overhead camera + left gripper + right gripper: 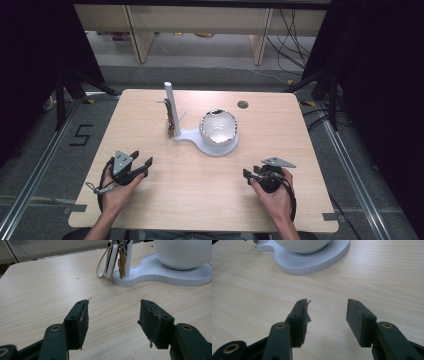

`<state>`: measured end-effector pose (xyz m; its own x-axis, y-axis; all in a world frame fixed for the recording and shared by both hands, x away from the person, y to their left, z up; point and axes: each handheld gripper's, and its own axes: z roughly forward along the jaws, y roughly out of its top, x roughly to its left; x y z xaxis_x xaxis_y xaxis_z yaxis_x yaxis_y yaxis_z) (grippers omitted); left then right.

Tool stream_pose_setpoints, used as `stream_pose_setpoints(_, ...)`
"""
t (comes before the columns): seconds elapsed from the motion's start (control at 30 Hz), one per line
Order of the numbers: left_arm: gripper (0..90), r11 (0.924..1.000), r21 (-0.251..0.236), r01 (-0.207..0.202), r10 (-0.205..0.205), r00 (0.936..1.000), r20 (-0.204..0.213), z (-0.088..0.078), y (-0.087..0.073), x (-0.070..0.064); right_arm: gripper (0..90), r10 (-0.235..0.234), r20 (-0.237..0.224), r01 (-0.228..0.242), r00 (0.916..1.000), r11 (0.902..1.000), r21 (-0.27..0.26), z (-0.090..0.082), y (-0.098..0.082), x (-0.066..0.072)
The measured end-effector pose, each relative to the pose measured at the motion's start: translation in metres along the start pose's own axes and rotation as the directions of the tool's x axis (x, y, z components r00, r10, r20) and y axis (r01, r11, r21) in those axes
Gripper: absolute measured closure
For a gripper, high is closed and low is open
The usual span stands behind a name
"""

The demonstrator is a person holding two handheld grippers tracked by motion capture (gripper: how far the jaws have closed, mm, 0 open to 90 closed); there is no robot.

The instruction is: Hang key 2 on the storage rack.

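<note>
Okay, left to right. Left gripper (141, 166) sits low over the bench (150, 210) at near left, jaws wide, nothing between them. My read: the step in hand is going for the key bunch (117, 257) that hangs on the white post (170, 107) of the stand (192, 136). In the left gripper view the keys hang against the post's left side, a white fob with a strap loop outermost and a brown tag behind it, well ahead of my pads.

To do it well I'd come in level, keep the jaws wide until the fob body sits squarely between the pads, and stay clear of the loop, since it would likely slip. Lift up along the post, don't pull sideways; the stand could tip.

White bowl (218, 126) sits on the stand's round plate, right of the post. Right gripper (248, 176) rests at near right, jaws wide, empty. I'd leave it parked, or use it to steady the stand.
</note>
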<state>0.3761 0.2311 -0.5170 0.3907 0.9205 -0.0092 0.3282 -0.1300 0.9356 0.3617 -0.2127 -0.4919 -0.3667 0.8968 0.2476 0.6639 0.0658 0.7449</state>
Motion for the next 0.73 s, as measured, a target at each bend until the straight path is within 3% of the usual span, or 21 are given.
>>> stream_pose_setpoints(0.07, 40.1, 0.9999, -0.013, 0.004, -0.004, 1.0, 0.0, 0.0013, -0.0027, -0.0012, 52.3, 0.0, 0.001, 0.0, 1.0, 1.0, -0.001, -0.0002, -0.0004, 0.0002)
stream_pose_setpoints(0.1, 40.0, 0.9999, -0.01, 0.001, -0.001, 1.0, -0.004, 0.002, -0.0046, -0.0017, 52.3, -0.036, 0.0, 0.036, 0.9994, 0.9993, -0.009, 0.0002, -0.0003, -0.0031)
stream_pose_setpoints(0.2, 39.7, 0.9998, -0.018, -0.004, 0.004, 1.0, -0.005, 0.0029, -0.0055, -0.0033, 52.3, -0.04, 0.016, 0.04, 0.9991, 0.9991, -0.015, -0.0003, -0.0016, -0.0034)
stream_pose_setpoints(0.3, 39.3, 0.9999, -0.012, 0.003, -0.003, 1.0, -0.006, 0.0035, -0.0053, -0.0029, 52.3, -0.033, -0.001, 0.033, 0.9995, 0.9993, -0.019, -0.0024, -0.0027, -0.0039)
stream_pose_setpoints(0.57, 37.8, 1.0, -0.003, 0.005, -0.005, 1.0, -0.004, 0.0048, -0.0049, -0.0025, 52.0, -0.038, 0.019, 0.039, 0.9991, 0.9986, -0.036, -0.0039, -0.0049, -0.0068)
stream_pose_setpoints(0.73, 37.7, 0.9999, -0.001, 0.011, -0.011, 0.9999, 0.0, 0.0053, -0.0048, -0.0014, 51.8, -0.007, 0.014, 0.008, 0.9999, 0.9993, -0.037, -0.0036, -0.0057, -0.0058)
